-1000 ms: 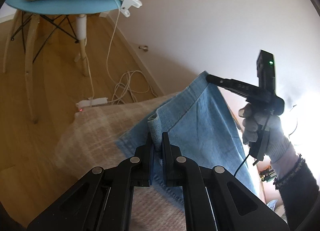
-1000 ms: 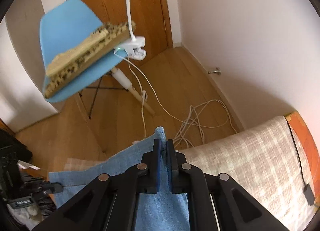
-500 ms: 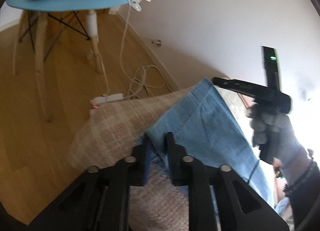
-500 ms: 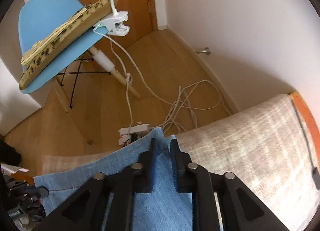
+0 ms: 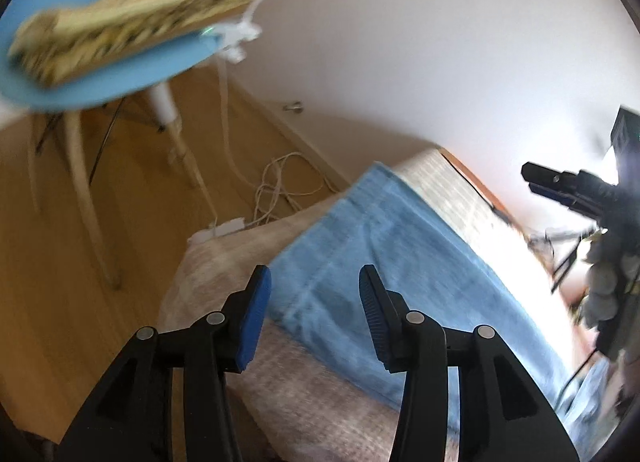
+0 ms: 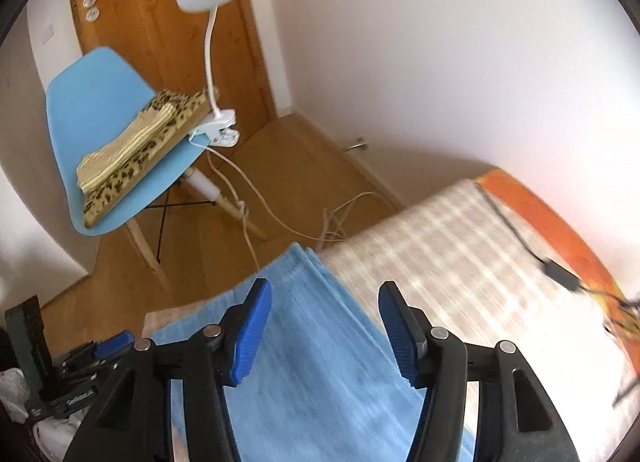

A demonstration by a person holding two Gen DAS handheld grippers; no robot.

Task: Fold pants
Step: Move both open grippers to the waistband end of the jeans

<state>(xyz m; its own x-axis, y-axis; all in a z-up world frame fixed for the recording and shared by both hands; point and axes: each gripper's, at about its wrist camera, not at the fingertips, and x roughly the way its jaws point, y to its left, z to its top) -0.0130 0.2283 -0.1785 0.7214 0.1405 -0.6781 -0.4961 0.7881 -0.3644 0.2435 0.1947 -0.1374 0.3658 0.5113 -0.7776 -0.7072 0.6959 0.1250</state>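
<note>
Both grippers, left gripper (image 5: 314, 314) and right gripper (image 6: 324, 328), have let go; their fingers are opening, released above the pants (image 5: 400, 270), which lie on the bed (image 6: 460, 246) beside the blue chair (image 6: 100, 101).

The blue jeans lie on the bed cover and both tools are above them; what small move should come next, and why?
Probably lift both tools clear of the blue jeans. The left tool and right tool are opening with nothing pinched between their pads, and the jeans lie flat on the checked bed cover, so the fold seems released.
</note>
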